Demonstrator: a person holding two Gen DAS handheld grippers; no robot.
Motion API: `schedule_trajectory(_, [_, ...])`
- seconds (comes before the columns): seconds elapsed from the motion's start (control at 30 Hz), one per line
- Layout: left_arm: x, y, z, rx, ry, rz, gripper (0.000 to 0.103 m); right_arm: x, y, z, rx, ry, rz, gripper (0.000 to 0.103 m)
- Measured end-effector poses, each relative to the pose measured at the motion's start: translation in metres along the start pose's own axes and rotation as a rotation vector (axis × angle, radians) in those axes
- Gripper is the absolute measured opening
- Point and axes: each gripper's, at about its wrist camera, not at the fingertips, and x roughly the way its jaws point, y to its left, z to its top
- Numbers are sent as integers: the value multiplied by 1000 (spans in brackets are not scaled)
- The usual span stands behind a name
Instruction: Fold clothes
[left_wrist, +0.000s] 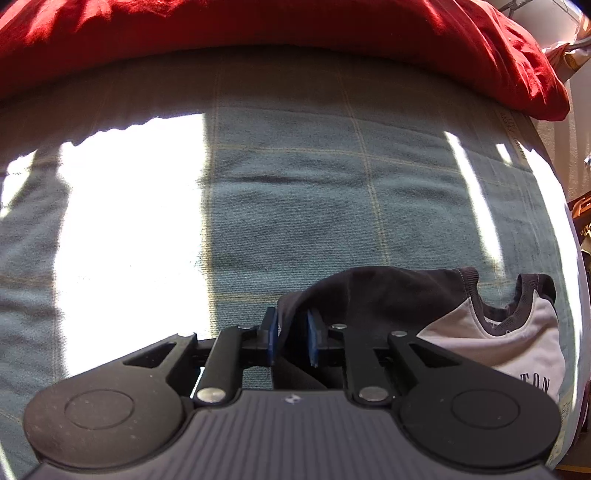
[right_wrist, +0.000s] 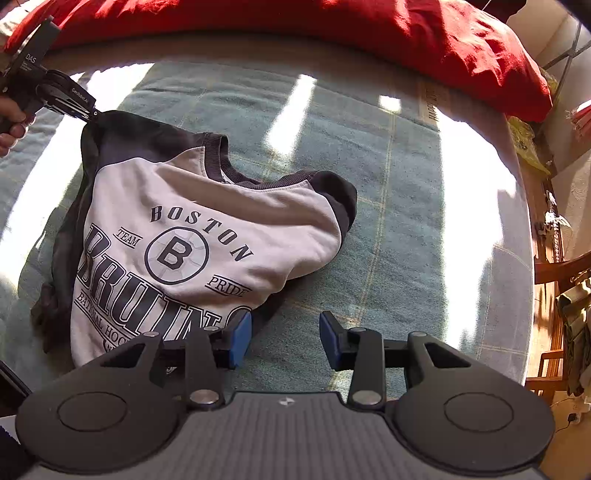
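A grey sweatshirt (right_wrist: 177, 240) with dark sleeves and "Boston Bruins" print lies crumpled, chest up, on a blue-green plaid blanket (right_wrist: 388, 221). In the right wrist view my left gripper (right_wrist: 92, 113) is at the far left, pinching the dark sleeve (right_wrist: 122, 136) and holding its shoulder end up off the blanket. The left wrist view shows that sleeve (left_wrist: 369, 295) draped between the blue pads of my left gripper (left_wrist: 293, 336), with the sweatshirt's collar (left_wrist: 498, 317) to the right. My right gripper (right_wrist: 284, 339) stands open over bare blanket by the sweatshirt's lower right edge, nothing between its pads.
A red cloth (right_wrist: 369, 26) lies bunched along the blanket's far edge, also seen as the red cloth (left_wrist: 258, 22) in the left wrist view. Bright sun patches cross the blanket (left_wrist: 295, 184). A person's hand (right_wrist: 7, 125) holds the left gripper. Wooden furniture (right_wrist: 554, 266) stands at the right.
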Motion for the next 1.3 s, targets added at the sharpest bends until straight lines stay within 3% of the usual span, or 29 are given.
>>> schedule_trajectory(0.13, [-17,-19,14,198,-56,-8,45,16,-21,25,-15,-32,36,45])
schedule_trajectory(0.33, [10,-62,41,422,-43,-118,45,60,-55,86,-56,-88,126,45])
schedule_trajectory(0.53, [61,-102,45,596,12,-201,45,124,-72,138,-111,-82,230,45])
schedule_trajectory(0.7, [85,-112,29,687,76,-218,44,158,-76,141,-141,-38,328,45])
schedule_trajectory(0.83, [84,-112,18,726,80,-187,44,179,-71,123,-214,49,300,46])
schedule_trajectory(0.87, [84,-113,18,712,96,-181,43,180,-72,119,-208,55,312,46])
schedule_trajectory(0.97, [80,-121,10,797,122,-140,40,178,-72,116,-220,74,348,46])
schedule_trajectory(1.0, [78,-124,8,810,131,-133,33,177,-71,116,-236,79,357,43])
schedule_trajectory(1.03, [76,-126,7,819,140,-127,20,174,-67,116,-273,77,355,35])
schedule_trajectory(1.1, [72,-128,5,829,141,-109,3,167,-57,115,-349,59,332,15])
schedule_trajectory(1.2, [57,-125,2,808,90,-84,2,153,-45,114,-434,11,271,9])
schedule_trajectory(1.3, [36,-117,7,746,31,-62,2,134,-47,123,-441,-70,223,8])
